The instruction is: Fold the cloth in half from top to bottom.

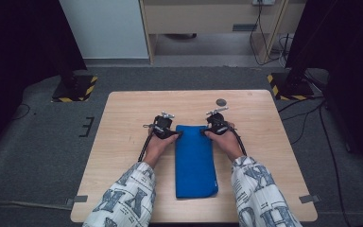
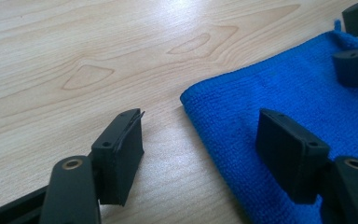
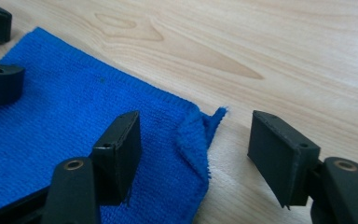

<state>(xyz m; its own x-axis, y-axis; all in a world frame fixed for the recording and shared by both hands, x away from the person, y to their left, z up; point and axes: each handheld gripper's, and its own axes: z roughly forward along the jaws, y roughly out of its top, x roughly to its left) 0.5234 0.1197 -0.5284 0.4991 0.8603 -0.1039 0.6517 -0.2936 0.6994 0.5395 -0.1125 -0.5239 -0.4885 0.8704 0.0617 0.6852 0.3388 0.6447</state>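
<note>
On the table [image 1: 123, 142], a folded blue cloth [image 1: 196, 161] lies as a long strip running from the person's edge toward the middle, and everything else is best placed against it. Left of the cloth's far end sits the left gripper [image 1: 174, 134], its jaws standing apart with nothing pinched: in the left gripper view 1 jaw is over bare wood and the other over the cloth [image 2: 279, 107], so the far left corner lies between them, not yet pressed. That straddle looks deliberate, 1 pad to go under or beside the edge and 1 on top. Right of the cloth's far end, the right gripper [image 1: 207, 132] mirrors it, jaws likewise apart and empty; in the right gripper view the far right corner of the cloth [image 3: 74, 121], slightly rumpled with a loose tip sticking out, lies in the gap between them. Both hands aim inward at the 2 far corners, probably so the cloth can be lifted evenly and unfolded or folded again without twisting. Beyond the cloth's far right corner a small dark disc [image 1: 221, 102] rests on the wood, well apart from it and seemingly not involved.
</note>
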